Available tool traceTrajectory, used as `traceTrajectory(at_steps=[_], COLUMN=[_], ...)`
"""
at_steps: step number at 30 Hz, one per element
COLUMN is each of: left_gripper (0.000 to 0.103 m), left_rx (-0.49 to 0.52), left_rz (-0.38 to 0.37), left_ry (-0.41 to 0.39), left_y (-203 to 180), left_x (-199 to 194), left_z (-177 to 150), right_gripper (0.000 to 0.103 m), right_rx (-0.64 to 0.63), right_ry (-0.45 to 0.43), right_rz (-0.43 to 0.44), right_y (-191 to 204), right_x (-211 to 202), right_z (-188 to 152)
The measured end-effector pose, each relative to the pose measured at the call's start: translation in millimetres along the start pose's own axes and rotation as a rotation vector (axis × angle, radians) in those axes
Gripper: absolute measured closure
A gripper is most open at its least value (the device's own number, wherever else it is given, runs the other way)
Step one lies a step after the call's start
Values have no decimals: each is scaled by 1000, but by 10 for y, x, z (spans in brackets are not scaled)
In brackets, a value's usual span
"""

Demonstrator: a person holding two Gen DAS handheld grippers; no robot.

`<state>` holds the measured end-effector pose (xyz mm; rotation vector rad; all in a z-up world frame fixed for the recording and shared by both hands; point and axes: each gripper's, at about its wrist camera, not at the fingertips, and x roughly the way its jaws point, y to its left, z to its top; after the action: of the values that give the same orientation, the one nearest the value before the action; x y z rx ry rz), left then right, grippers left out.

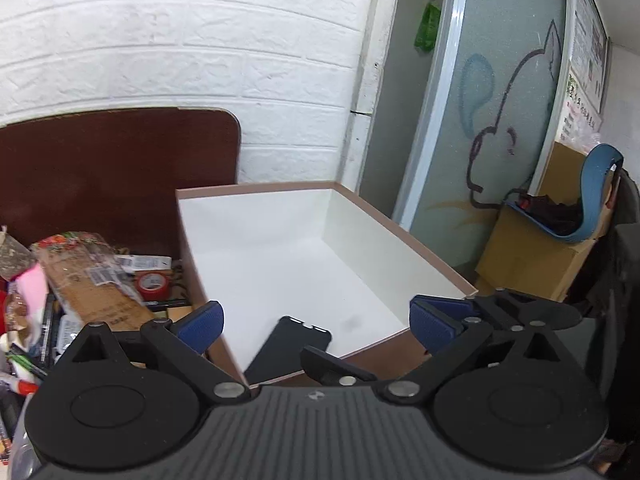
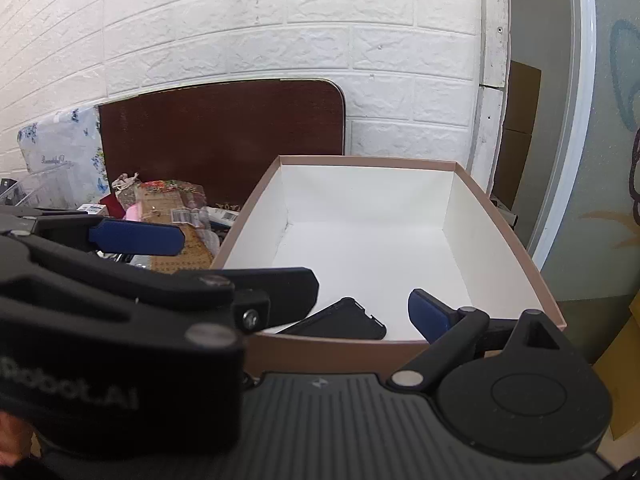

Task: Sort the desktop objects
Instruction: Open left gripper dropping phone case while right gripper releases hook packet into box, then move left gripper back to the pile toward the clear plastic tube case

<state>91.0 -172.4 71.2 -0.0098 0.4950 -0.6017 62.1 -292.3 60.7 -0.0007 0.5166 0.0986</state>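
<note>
A brown-rimmed box (image 1: 256, 189) with a white inside stands in front of both grippers. A black phone case (image 1: 288, 350) lies flat on its floor at the near wall. My left gripper (image 1: 316, 326) is open above the near rim, and the case lies below the gap, untouched. In the right wrist view the same box (image 2: 360, 159) and case (image 2: 344, 320) show. My right gripper (image 2: 320, 314) is open with one blue pad (image 2: 430, 316) over the box floor. Its other finger is hidden behind the left gripper's body, which crosses the left of that view.
A heap of desktop clutter lies left of the box: a brown paper packet (image 1: 92, 280), a red tape roll (image 1: 150, 282), pens and labels. A dark brown board (image 2: 224, 136) leans on the white brick wall. Cardboard boxes (image 1: 532, 256) stand at the right by a glass door.
</note>
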Motion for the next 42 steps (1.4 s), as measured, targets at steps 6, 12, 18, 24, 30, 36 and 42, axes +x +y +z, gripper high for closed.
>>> traceTrajectory(at_steps=[6,12,18,24,30,36,42], left_gripper=[1,0,0,0,0,0,17], left_rx=[-5,-45,-153,-219,-258,-242,-310], left_rz=[10,69,131,298,364,348,277], left_ry=[-47,-79,-73,-43,-27,43,124], left_y=[13,228,731,1303,1702,1848,1906], left_x=[-250,-595,-837,-934,-911,-653,-546], left_z=[-149,-495,-948,-1172,-1261,-1322,-1405], right_gripper=[9,8,7,7,7,7,7], right_rx=[17,-8,-67,-99,-136,-158,-163], right_ry=[-25,-76,-62,23,66,108,141], right_rz=[23,55,132,226,290,309,311], right_y=[127,378,774,1158,1439,1616,1649], right_x=[-156,-300,-264,-80,48,182,270], right_z=[-75,-293,-603,-821,-864,-901,-937])
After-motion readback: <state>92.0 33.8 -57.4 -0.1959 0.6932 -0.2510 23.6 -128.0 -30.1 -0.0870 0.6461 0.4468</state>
